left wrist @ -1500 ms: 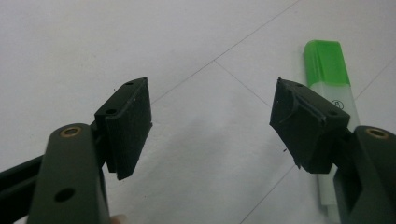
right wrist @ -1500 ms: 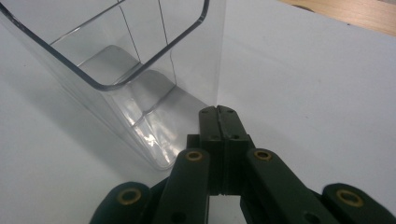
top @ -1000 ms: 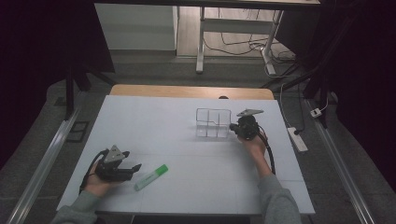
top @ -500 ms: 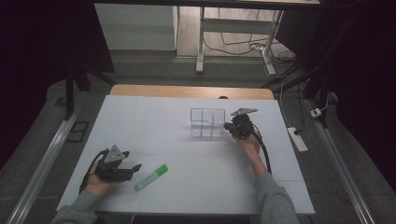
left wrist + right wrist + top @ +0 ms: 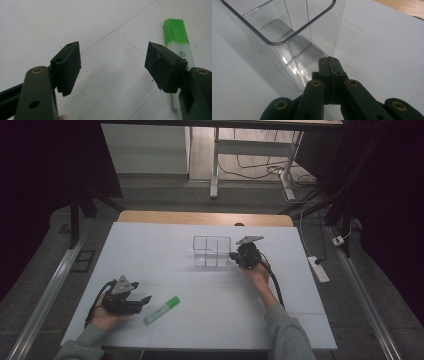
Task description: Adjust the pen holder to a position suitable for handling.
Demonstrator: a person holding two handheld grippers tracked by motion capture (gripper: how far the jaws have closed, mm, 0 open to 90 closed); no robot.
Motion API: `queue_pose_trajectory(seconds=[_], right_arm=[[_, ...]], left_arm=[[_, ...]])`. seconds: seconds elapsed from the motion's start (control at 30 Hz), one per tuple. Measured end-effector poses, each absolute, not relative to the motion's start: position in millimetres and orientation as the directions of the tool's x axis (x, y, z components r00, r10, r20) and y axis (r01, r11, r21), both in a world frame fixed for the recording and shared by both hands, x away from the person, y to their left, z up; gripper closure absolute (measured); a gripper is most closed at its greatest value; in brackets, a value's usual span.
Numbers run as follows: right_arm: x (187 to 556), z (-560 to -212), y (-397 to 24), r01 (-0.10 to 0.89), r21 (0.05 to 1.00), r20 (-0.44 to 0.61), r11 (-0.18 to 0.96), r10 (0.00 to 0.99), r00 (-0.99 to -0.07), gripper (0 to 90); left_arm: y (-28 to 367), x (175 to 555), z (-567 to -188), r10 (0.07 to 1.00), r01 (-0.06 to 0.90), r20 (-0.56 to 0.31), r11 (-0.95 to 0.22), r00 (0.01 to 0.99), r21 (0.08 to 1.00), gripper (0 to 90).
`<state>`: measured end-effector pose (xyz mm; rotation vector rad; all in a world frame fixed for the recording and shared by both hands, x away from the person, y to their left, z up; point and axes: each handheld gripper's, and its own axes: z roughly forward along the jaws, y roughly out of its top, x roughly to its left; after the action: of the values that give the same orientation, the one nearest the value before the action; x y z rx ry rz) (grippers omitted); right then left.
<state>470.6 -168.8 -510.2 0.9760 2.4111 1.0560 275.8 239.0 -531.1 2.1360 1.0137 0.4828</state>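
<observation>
While the right gripper, jaws pressed together on nothing, sits against the side of the clear box toward the table's far edge, probably to nudge it, the left gripper waits spread wide beside the green marker near the front edge.

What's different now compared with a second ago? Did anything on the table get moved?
The clear plastic box slid left across the white table, and the right claw, shut and pressed against the box's side, moved left with it, apparently pushing it. The left claw stayed open beside the green highlighter, which did not move.
</observation>
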Motion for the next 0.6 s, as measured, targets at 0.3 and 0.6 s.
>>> queue_pose_trajectory(seconds=[0.3,0.6], right_arm=[[471.6,-512.7,-155.4,0.445,0.744,-0.029,0.5,0.689,-0.724,90.0],[472.5,-514.0,-148.5,0.441,0.747,-0.025,0.498,0.684,-0.729,90.0]], left_arm=[[239.1,276.1,-531.8,0.781,0.517,0.03,-0.441,0.623,0.734,29.1],[238.8,275.9,-531.8,0.78,0.515,0.033,-0.443,0.625,0.734,29.0]])
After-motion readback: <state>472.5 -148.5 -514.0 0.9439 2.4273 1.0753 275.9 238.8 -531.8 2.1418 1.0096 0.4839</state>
